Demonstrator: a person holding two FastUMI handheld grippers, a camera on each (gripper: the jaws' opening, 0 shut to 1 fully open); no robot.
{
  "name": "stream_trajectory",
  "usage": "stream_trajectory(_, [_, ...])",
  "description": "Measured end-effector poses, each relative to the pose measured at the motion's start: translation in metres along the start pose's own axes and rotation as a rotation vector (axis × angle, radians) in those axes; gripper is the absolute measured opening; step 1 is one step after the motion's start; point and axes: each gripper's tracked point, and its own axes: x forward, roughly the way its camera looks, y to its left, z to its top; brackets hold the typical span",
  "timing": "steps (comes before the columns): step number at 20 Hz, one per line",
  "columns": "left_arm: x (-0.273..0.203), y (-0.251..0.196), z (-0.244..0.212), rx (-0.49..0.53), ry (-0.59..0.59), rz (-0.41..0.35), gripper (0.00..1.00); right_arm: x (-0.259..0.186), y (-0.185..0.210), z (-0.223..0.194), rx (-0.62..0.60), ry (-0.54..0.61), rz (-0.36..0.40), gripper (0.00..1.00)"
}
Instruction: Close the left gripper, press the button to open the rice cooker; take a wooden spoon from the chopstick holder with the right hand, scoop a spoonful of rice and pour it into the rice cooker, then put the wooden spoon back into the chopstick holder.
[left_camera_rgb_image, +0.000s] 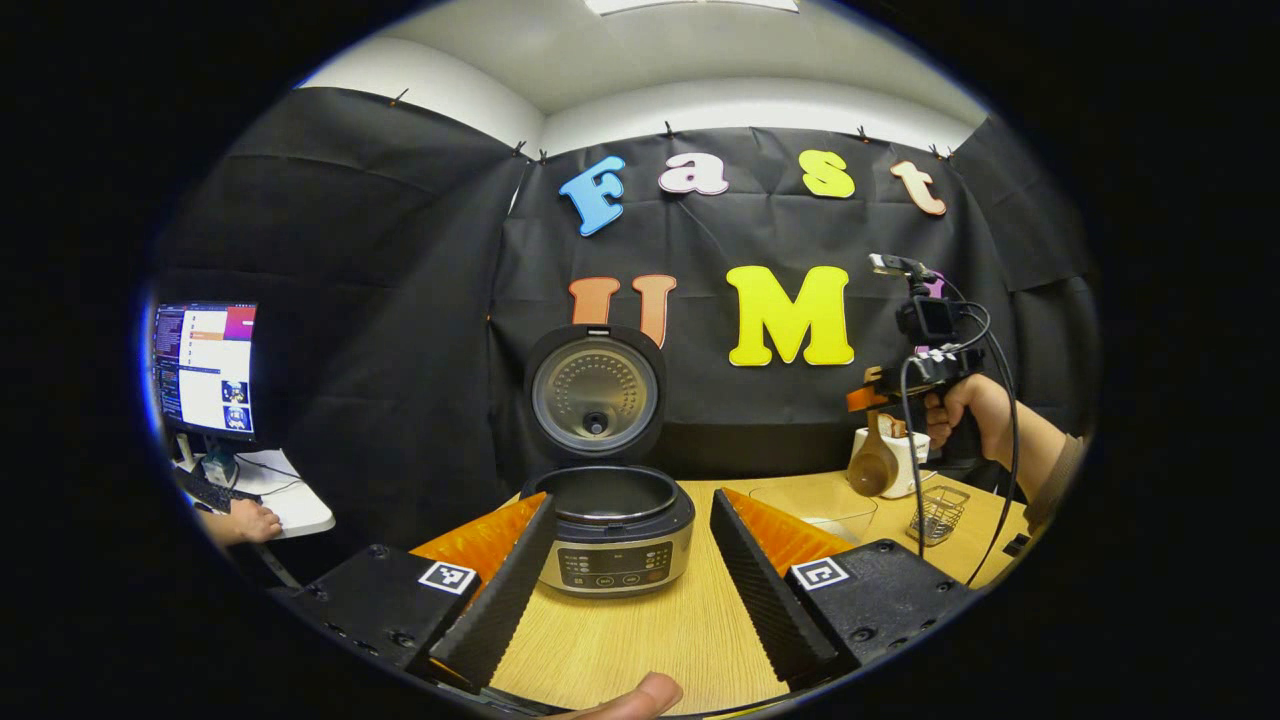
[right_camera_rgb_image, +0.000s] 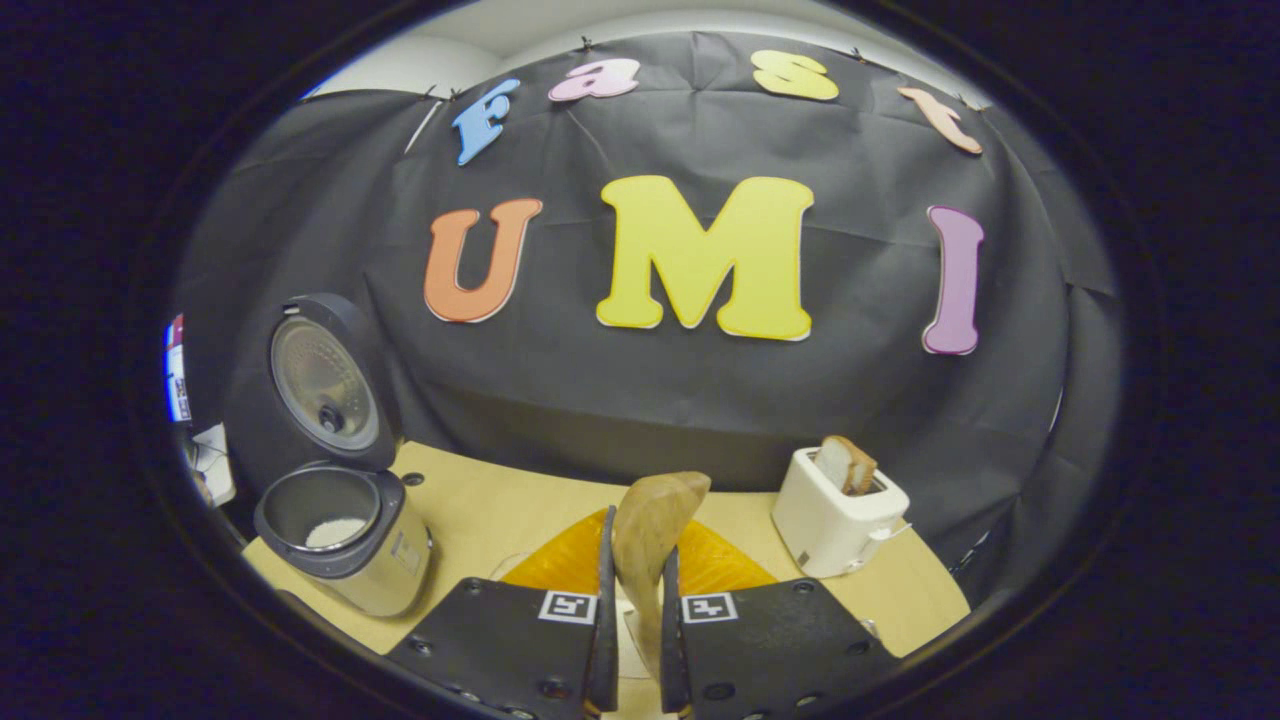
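No readable brand on anything; the rice cooker (left_camera_rgb_image: 612, 520) has a front control panel with small buttons, print too small to make out, and both grippers carry square black-and-white marker tags. Cooker sits on the wooden table (left_camera_rgb_image: 640, 640), lid (left_camera_rgb_image: 596, 392) standing fully up, metal inner plate with a dotted ring facing forward. Left gripper (left_camera_rgb_image: 630, 560) is spread wide, empty, fingers framing the cooker from the near side, not touching it. Right gripper (right_camera_rgb_image: 633, 620) is pinched on the wooden spoon (right_camera_rgb_image: 645, 545): both fingers press the handle, bowl sticking up and out ahead, rounded, light-brown wood. Right gripper view looks into the pot and shows a small white heap of rice (right_camera_rgb_image: 333, 531) at the bottom; it also shows a white toaster (right_camera_rgb_image: 836, 525) with a bread slice (right_camera_rgb_image: 846, 464) sticking out. Left gripper view shows the right hand (left_camera_rgb_image: 960, 415) holding its gripper raised at the table's far right, spoon bowl hanging down in front of the toaster, above a clear glass bowl (left_camera_rgb_image: 815, 508) and beside a wire holder (left_camera_rgb_image: 938, 514); a monitor (left_camera_rgb_image: 205, 368) stands far left.
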Motion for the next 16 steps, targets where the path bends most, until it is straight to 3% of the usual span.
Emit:
stream_trajectory(7, [0.004, -0.001, -0.003, -0.018, 0.008, -0.026, 0.98, 0.06, 0.022, -0.068, -0.074, 0.067, -0.065, 0.16])
stream_trajectory(12, [0.002, 0.009, -0.001, -0.032, 0.0, -0.014, 0.98, 0.076, 0.004, -0.089, -0.131, 0.062, -0.157, 0.16])
stream_trajectory(16, [0.003, 0.008, -0.005, -0.019, 0.01, -0.018, 0.98, 0.078, 0.003, -0.095, -0.193, 0.053, -0.185, 0.16])
